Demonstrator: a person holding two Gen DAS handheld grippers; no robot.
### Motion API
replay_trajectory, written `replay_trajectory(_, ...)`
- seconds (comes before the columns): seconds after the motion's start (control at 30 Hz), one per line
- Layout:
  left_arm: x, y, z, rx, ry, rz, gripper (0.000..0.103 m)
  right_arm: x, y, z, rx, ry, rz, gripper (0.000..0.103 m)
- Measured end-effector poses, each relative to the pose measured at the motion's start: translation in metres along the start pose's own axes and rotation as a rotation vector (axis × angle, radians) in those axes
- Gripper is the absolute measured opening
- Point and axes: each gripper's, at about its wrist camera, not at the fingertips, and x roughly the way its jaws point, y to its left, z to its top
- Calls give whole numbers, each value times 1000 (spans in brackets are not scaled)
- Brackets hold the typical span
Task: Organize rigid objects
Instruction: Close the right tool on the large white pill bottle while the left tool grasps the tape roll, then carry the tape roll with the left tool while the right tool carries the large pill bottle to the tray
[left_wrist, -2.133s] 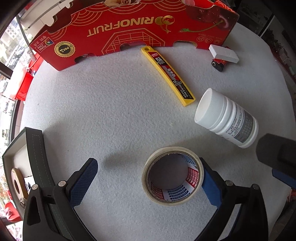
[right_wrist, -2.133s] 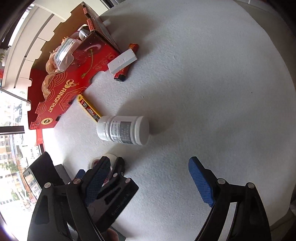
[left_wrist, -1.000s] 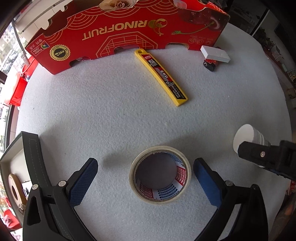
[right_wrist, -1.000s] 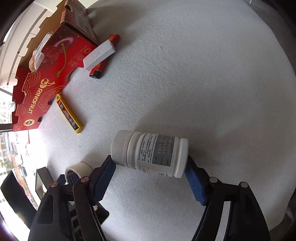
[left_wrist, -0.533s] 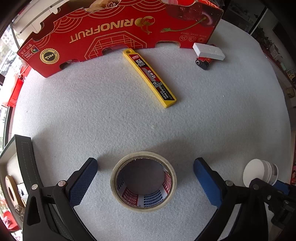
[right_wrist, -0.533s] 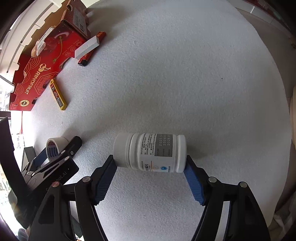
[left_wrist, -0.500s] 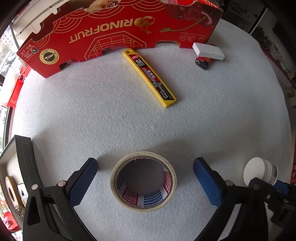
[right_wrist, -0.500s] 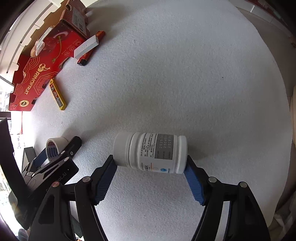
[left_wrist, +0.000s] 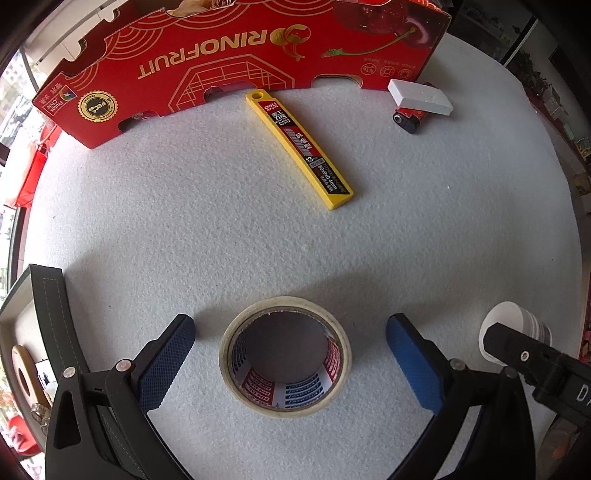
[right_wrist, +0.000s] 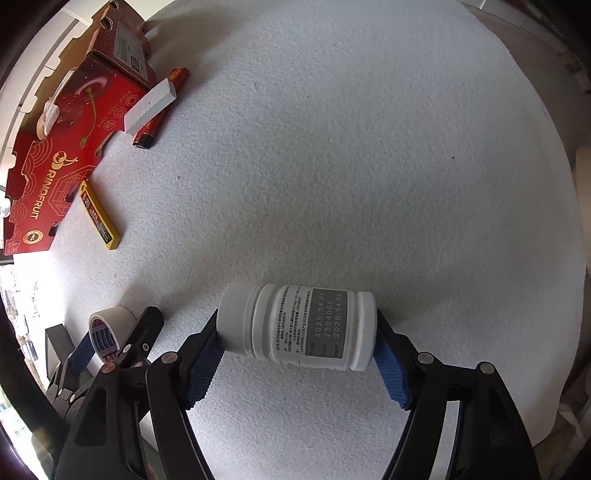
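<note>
A roll of tape (left_wrist: 285, 355) lies flat on the white felt table, between the fingers of my open left gripper (left_wrist: 290, 343), which touch neither side. My right gripper (right_wrist: 297, 349) is shut on a white pill bottle (right_wrist: 297, 325), held sideways by cap and base just above the table. The bottle's cap (left_wrist: 504, 328) shows at the right edge of the left wrist view. The tape roll (right_wrist: 105, 328) and the left gripper also show at the lower left of the right wrist view.
A red fruit box (left_wrist: 236, 62) stands along the far edge. A yellow blade case (left_wrist: 299, 149) lies in front of it. A white block (left_wrist: 419, 96) rests on a red lighter (left_wrist: 410, 118) at the far right. A dark tray (left_wrist: 48, 317) sits at the left.
My right gripper closed on the bottle and carried it toward the near right. My left gripper shifted so the tape roll sits centred between its fingers.
</note>
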Motion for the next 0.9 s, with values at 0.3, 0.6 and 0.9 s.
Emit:
replay_trajectory(0.3, -21, -22, -9, 119, -10, -13, 56, -8, -17, -16, -12, -2, -11, 73)
replay_trajectory(0.6, -30, -17, -50, 102, 28, -41, 56, -15, -32, -46, -41, -1, -8, 73)
replay_trajectory(0.9, -51, -28, -100, 166, 47, -83, 56, -15, -41, -83, -85, 27, -20, 73)
